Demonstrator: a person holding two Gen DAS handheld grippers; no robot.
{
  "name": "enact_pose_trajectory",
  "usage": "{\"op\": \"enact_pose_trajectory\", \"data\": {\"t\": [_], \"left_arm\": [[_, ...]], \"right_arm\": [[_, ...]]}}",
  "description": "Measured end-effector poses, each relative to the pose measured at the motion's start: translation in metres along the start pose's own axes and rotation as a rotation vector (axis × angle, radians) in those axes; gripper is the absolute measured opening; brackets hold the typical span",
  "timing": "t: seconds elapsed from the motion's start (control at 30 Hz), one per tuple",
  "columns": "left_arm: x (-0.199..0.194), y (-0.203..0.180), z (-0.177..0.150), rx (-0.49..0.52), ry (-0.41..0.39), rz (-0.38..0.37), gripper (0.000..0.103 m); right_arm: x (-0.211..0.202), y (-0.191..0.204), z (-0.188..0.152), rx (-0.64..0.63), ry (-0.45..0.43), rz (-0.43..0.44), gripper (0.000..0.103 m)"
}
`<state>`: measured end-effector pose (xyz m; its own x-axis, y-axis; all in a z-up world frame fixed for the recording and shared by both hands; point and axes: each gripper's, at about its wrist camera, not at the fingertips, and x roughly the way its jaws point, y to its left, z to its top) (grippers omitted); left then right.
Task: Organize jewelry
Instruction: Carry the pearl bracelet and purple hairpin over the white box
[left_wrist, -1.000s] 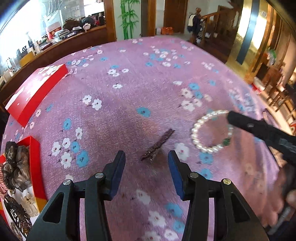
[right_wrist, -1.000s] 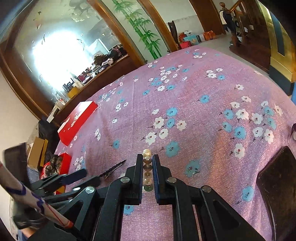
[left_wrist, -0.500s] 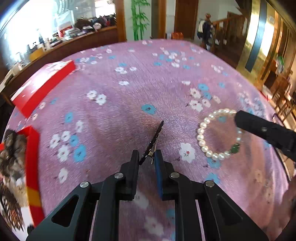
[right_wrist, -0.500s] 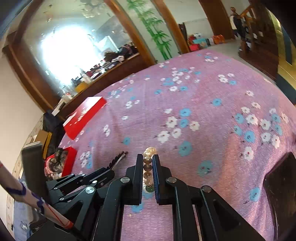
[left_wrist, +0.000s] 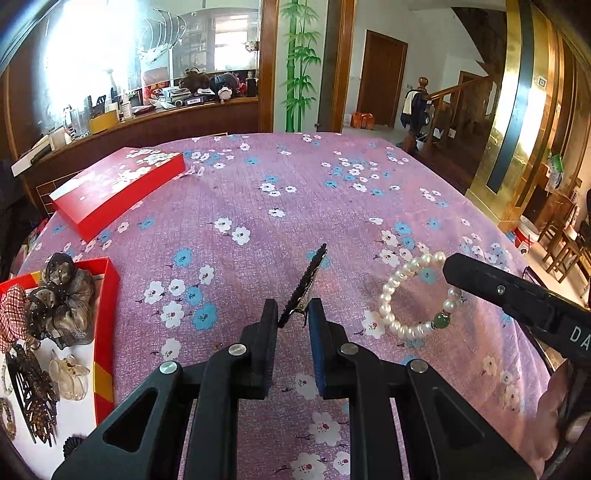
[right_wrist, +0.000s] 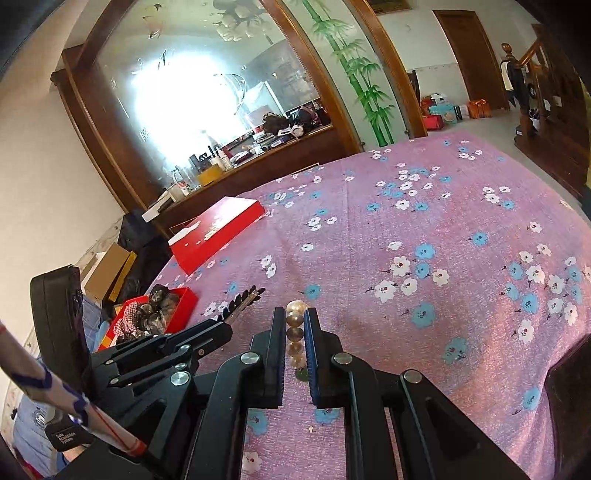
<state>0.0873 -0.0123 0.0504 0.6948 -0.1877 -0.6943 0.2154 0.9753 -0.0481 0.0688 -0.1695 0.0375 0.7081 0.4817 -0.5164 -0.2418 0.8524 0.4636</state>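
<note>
Holding two pieces at once, one in each tool. My left gripper (left_wrist: 293, 314) has its jaws pinched on the near end of a dark hair clip (left_wrist: 304, 282); they closed in on it within the last second and now rest against it. The clip's long axis runs up and away from the jaws, slightly to the right in the left wrist view, with its far tip free above the cloth. In the right wrist view the same clip (right_wrist: 242, 301) sticks out past the left tool towards the far side of the surface.

My right gripper (right_wrist: 294, 325) has its jaws pressed together on a pearl bracelet (right_wrist: 295, 332). From the left wrist camera the bracelet (left_wrist: 413, 291) hangs as a loop off the right tool's tip, one green bead at its lower right; the loop faces the camera nearly flat.

Both tools point forward and downward over the surface (left_wrist: 332, 192), left tool to the left of the right, tips near each other but apart. A hand (left_wrist: 557, 410) shows at the right edge.

Open red tray (left_wrist: 107, 314) at near left, holding scrunchies and clips. Its red lid (left_wrist: 118, 188) lies further back on the left, near the surface's edge. The middle and far right of the flowered cloth are bare.
</note>
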Motion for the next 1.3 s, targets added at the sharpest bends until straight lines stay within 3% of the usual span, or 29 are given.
{"op": "enact_pose_trajectory", "data": {"t": [0.47,0.67,0.83,1.0,1.3], "left_arm": [[-0.009,-0.002,0.002,-0.011,-0.025,0.019,0.016],[-0.043,0.003,0.002,-0.04,-0.054,0.009,0.016],[-0.08,0.023,-0.014,-0.058,-0.075,0.022,0.016],[-0.119,0.064,-0.037,-0.094,-0.101,0.06,0.016],[-0.179,0.173,-0.094,-0.251,-0.12,0.219,0.016]], "right_arm": [[-0.001,0.001,0.0,-0.015,-0.007,-0.015,0.01],[-0.004,0.005,0.003,0.006,-0.004,-0.026,0.01],[-0.011,0.041,-0.002,-0.037,-0.003,0.018,0.01],[-0.008,0.097,-0.014,-0.091,0.044,0.126,0.01],[0.029,0.21,-0.054,-0.239,0.186,0.29,0.011]]}}
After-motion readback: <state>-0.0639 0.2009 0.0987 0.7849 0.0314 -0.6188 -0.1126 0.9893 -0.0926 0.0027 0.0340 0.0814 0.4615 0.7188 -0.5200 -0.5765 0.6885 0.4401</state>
